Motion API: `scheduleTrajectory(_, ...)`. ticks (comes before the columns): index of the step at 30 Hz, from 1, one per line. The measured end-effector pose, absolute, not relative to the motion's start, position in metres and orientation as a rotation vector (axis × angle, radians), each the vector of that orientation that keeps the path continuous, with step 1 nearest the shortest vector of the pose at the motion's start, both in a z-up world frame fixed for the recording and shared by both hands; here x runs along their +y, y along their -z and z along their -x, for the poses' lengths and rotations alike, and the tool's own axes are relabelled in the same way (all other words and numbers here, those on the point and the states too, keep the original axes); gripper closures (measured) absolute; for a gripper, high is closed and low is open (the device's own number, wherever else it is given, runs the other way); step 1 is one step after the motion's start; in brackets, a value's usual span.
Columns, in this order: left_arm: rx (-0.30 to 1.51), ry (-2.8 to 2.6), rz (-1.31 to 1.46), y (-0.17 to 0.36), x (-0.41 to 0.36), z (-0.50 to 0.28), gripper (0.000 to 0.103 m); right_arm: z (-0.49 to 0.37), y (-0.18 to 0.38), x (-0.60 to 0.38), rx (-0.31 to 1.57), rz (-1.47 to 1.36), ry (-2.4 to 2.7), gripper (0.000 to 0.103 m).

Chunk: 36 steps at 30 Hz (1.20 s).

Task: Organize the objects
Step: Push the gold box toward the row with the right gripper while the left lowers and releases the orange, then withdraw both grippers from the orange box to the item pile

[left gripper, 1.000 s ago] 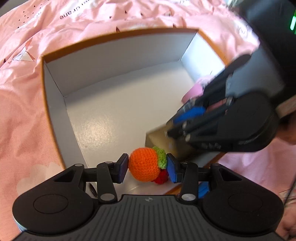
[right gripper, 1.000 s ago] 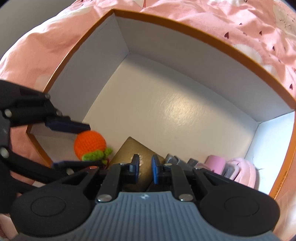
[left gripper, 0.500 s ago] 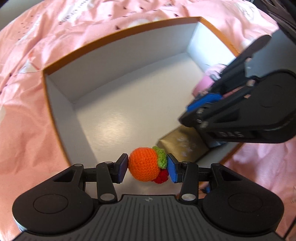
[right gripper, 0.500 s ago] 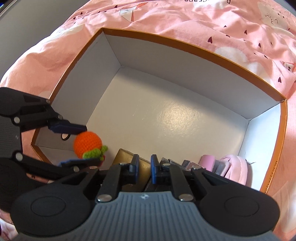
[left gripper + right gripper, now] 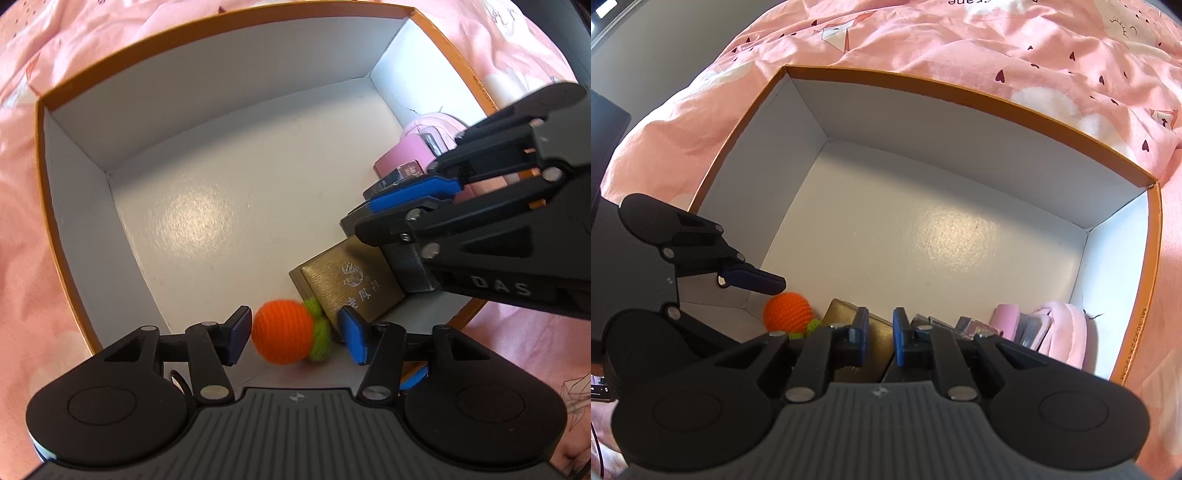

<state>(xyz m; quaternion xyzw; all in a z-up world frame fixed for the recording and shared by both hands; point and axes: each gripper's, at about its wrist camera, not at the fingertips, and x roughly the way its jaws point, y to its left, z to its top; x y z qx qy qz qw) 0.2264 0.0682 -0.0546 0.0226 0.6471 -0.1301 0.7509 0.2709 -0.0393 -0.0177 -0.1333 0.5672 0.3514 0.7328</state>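
My left claw [image 5: 293, 334] stands wide over the near corner of the orange-rimmed box [image 5: 229, 40]. The crocheted orange [image 5: 282, 331] lies on the box floor between its pads, a gap showing on each side, its green leaves [image 5: 319, 332] against the gold case [image 5: 347, 282]. My right claw [image 5: 880, 332] is narrowed, nothing between its pads, above the gold case.
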Motion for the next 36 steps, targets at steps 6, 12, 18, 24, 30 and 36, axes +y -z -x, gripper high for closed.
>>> scheduleTrajectory(6,1.392,0.296,-0.009,0.052,0.071,-0.221,0.035,-0.267,0.013,-0.043,1.234,0.286,-0.772,0.082)
scheduleTrajectory(12,1.251,0.246,0.025,0.022,0.077,-0.202,0.036,-0.251,-0.006,-0.059,1.118,0.271,-0.711,0.069)
scheduleTrajectory(18,1.019,0.071,0.025,-0.016,0.064,-0.142,0.036,-0.213,-0.027,-0.091,0.965,0.177,-0.647,0.063)
scheduleTrajectory(24,0.943,0.025,0.106,-0.022,0.054,-0.107,0.038,-0.166,-0.031,-0.119,0.866,0.052,-0.579,0.057)
scheduleTrajectory(30,0.983,0.062,0.147,-0.007,0.042,-0.079,0.039,-0.128,-0.015,-0.135,0.872,0.019,-0.499,0.056)
scheduleTrajectory(36,1.064,0.063,0.184,0.014,0.041,-0.057,0.039,-0.096,0.019,-0.137,1.019,0.017,-0.487,0.056)
